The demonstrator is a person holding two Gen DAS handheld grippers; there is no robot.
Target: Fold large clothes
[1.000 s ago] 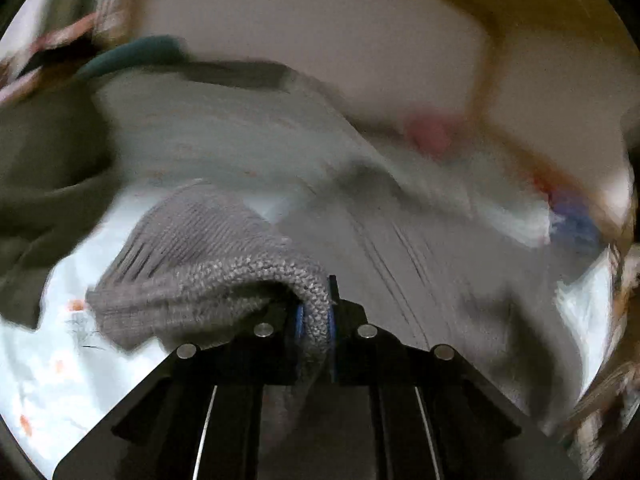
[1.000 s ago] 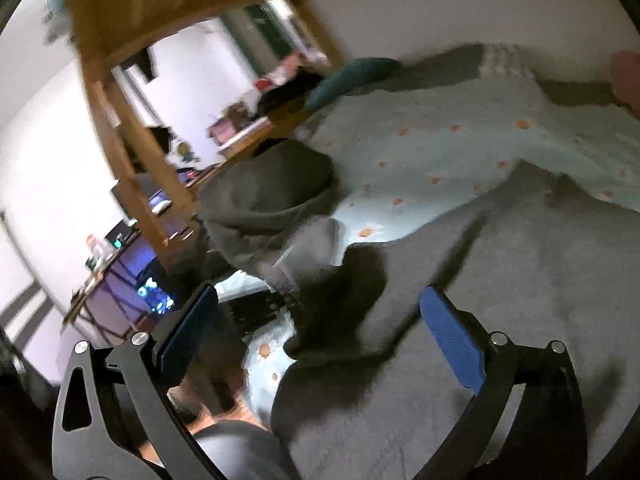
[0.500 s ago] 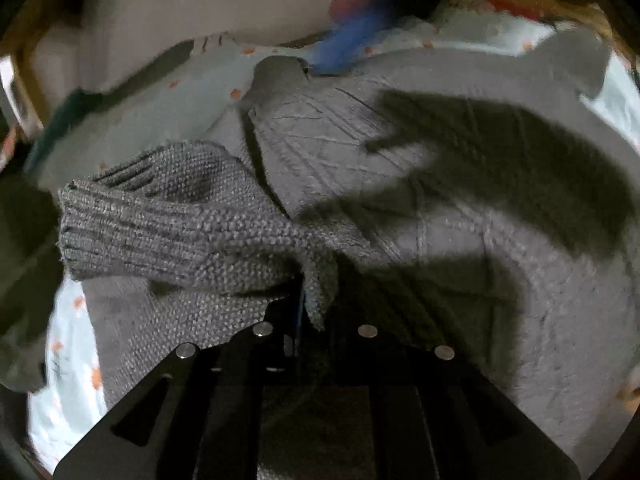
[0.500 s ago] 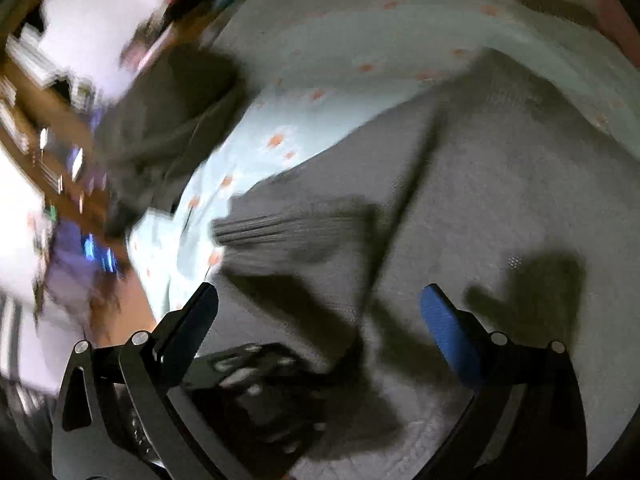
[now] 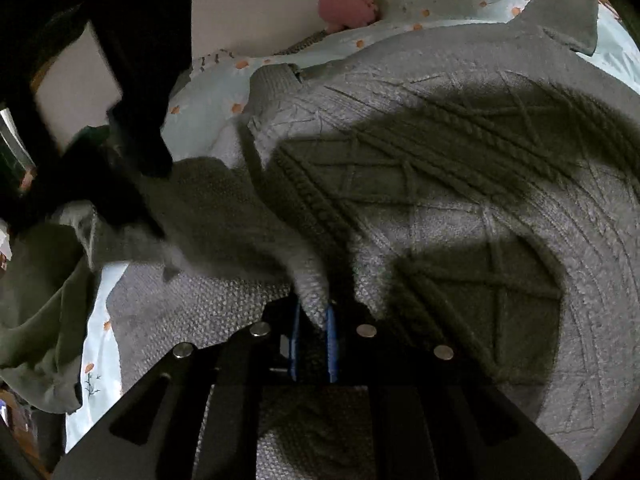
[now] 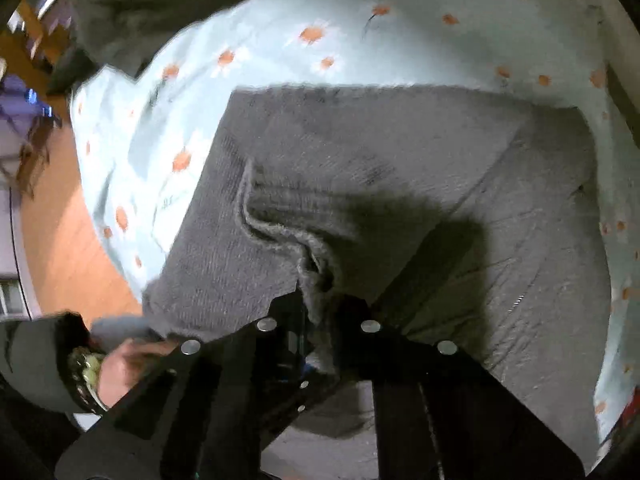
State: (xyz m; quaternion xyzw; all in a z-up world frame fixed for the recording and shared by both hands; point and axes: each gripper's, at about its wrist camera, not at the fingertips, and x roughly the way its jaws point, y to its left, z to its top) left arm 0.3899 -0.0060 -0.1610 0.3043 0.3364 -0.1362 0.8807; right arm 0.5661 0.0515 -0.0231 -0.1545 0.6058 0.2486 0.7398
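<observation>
Spread under everything is a pale blue bedsheet (image 6: 360, 48) printed with orange and white daisies, and my grey knitted sweater (image 5: 460, 208) is lying flat across it.

My left gripper (image 5: 313, 320) is pinching a fold of the sweater's sleeve (image 5: 224, 224) between its blue pads (image 5: 331, 332); the jaws are drawn close with the knit wedged between them. From the tips the sleeve is running away up and to the left, lifted over the sweater's body, which is filling everything ahead and to the right with its cable and diamond pattern. Further ahead, past the sweater's far edge, a pink soft toy (image 5: 348, 4) is sitting by the wall. Off to the left a dark green garment (image 5: 36, 312) is lying bunched at the edge of the bed.

My right gripper (image 6: 320, 312) is clenched on a ribbed edge of the sweater (image 6: 360, 168), the cloth bunching into small folds right at the tips. Ahead of it the grey knit is lying flat, its far edge straight against the sheet. To the left the sheet is dropping to a wooden floor (image 6: 56, 240). Below left, close beside the gripper's frame, my hand (image 6: 120, 364) is showing, with a beaded bracelet (image 6: 86, 372) at the wrist.

I am finding no readable writing or label anywhere.
</observation>
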